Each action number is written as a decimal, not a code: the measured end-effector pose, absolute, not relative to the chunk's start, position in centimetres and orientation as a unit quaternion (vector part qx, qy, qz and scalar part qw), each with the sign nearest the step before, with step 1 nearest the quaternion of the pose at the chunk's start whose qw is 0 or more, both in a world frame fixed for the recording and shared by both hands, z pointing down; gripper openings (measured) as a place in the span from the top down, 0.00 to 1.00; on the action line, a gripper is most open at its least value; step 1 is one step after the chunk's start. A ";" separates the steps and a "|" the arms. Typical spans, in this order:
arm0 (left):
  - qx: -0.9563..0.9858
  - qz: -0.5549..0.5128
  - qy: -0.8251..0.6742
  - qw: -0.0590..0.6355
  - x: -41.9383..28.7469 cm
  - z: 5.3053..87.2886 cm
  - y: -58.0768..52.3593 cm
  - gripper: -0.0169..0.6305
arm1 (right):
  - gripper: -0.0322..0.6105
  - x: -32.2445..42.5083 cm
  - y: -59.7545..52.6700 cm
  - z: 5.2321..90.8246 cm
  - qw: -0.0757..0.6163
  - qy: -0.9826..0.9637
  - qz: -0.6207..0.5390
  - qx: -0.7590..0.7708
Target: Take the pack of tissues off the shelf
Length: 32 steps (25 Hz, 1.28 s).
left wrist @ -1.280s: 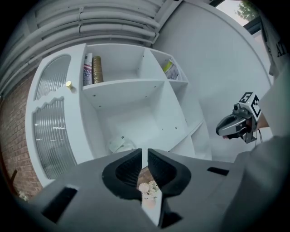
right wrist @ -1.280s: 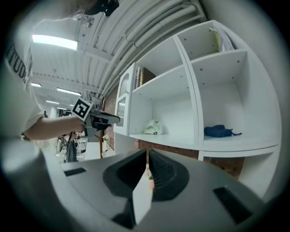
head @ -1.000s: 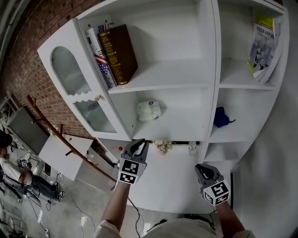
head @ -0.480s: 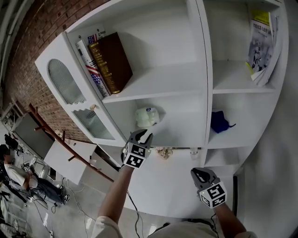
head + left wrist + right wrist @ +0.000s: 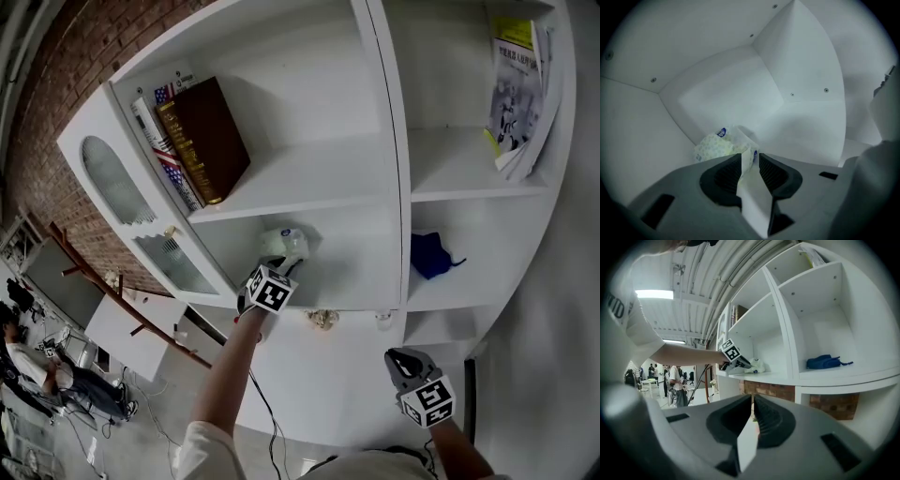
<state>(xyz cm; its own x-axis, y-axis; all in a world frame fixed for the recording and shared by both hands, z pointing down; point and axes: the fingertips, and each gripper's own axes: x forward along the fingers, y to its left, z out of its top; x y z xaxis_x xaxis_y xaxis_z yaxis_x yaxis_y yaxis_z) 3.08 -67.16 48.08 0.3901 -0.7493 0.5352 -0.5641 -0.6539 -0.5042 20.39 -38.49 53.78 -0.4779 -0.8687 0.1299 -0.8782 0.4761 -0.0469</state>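
The left gripper [image 5: 287,266] is reaching up from above the white counter [image 5: 342,380] and crossing the front edge of the shelf [image 5: 361,302] into its lower left compartment. Its jaws, pressed together a second ago, have just been opening and are now standing apart with nothing pinched between them. The pack of tissues [image 5: 281,243] is now lying just ahead of their tips rather than well above them. The right gripper [image 5: 404,358] is sitting slightly lower in the head view.
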 end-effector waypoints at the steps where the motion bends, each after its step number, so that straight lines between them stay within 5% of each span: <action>1: -0.825 -0.390 0.395 0.110 3.2 48.5 -67.6 0.80 | 0.89 20.7 -38.6 53.8 0.043 -0.856 0.055 0.511; 16: -0.817 -0.437 0.371 0.055 3.0 51.6 -74.2 0.74 | 0.89 22.3 -40.5 54.4 0.045 -0.846 0.068 0.528; 21: -0.823 -0.432 0.367 0.041 2.9 52.1 -74.6 0.90 | 0.89 22.7 -40.9 54.5 0.048 -0.841 0.070 0.534; 32: -0.851 -0.358 0.381 0.044 3.2 48.5 -71.6 0.93 | 0.89 21.3 -41.3 54.1 0.049 -0.844 0.069 0.529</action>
<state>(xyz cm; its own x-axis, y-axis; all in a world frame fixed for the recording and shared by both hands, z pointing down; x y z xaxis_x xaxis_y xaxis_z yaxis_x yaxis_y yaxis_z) 3.16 -71.57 48.48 0.4526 -0.6800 0.5769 -0.6171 -0.7058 -0.3478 21.25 -41.33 54.12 -0.4358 -0.8863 0.1564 -0.9000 0.4310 -0.0652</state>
